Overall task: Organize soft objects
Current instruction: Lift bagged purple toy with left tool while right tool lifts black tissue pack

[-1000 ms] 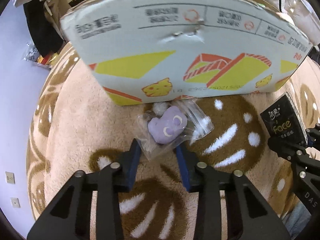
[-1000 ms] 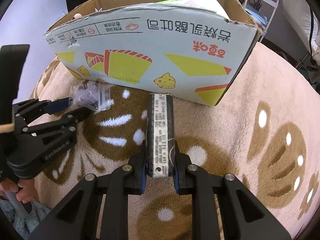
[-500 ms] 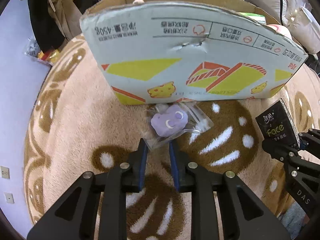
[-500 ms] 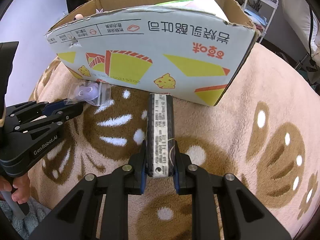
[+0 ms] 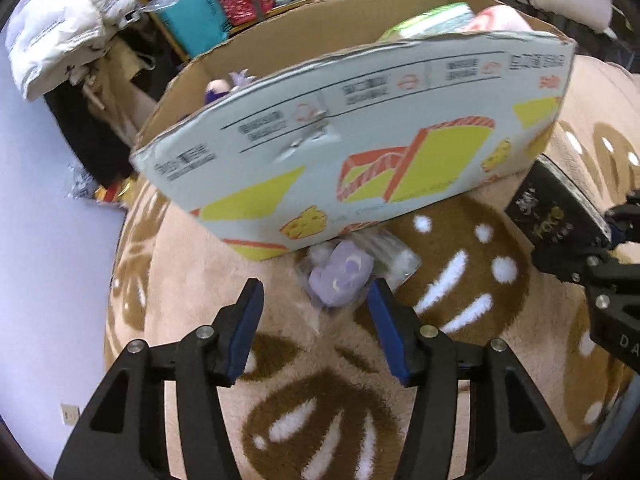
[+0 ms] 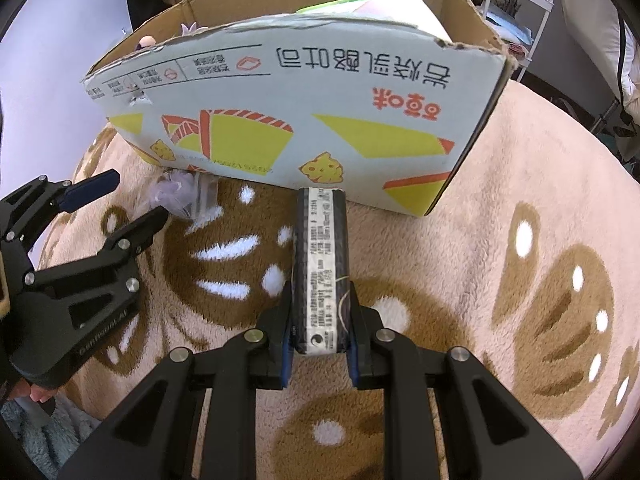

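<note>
Left tongs (image 5: 316, 300) spread wide at a bagged purple plush toy (image 5: 340, 276); right tongs (image 6: 320, 312) clamped on a black tissue pack (image 6: 322, 260).

The plush toy in its clear bag lies on the beige-and-brown blanket (image 5: 200, 280), touching the foot of the cardboard box (image 5: 360, 128), with the right blue pad of the left tongs just beside it and the left pad apart. The tissue pack stands on edge between the right tongs' pads, its far end near the box wall. Soft items already sit inside the box.

Black tool (image 5: 314, 296), blue pads (image 5: 244, 328), silver screws
</note>
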`<state>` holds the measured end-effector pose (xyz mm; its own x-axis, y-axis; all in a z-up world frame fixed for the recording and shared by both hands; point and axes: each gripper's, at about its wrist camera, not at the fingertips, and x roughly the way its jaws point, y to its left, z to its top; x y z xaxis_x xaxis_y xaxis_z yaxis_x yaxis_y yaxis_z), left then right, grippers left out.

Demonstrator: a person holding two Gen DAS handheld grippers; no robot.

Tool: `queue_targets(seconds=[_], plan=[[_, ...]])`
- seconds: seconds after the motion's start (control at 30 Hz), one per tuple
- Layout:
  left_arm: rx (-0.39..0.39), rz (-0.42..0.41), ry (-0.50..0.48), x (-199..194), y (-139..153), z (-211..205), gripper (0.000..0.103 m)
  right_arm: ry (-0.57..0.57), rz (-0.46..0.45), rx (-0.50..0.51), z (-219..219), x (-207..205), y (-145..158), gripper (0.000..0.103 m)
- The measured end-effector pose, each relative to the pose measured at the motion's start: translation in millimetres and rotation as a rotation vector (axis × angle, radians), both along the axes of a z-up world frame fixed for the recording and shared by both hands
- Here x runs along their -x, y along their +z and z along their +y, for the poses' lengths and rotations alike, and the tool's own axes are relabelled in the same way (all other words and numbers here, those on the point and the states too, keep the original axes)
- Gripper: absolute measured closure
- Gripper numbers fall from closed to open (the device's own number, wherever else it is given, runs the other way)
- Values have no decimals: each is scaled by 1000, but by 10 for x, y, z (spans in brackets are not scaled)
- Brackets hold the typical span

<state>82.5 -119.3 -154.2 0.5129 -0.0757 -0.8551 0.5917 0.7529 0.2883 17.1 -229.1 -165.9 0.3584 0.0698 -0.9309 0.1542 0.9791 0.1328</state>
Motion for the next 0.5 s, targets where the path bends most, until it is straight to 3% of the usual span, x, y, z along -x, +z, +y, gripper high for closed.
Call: queue_targets(seconds=[0.3,0.5], plan=[[-70,42,-118,55,-249,-116,50,-9,3,-11,-50,-1,35,81],[-52,71,-129,-12,-256,-205,50,-12,11,-18,-84,-32,5,81]])
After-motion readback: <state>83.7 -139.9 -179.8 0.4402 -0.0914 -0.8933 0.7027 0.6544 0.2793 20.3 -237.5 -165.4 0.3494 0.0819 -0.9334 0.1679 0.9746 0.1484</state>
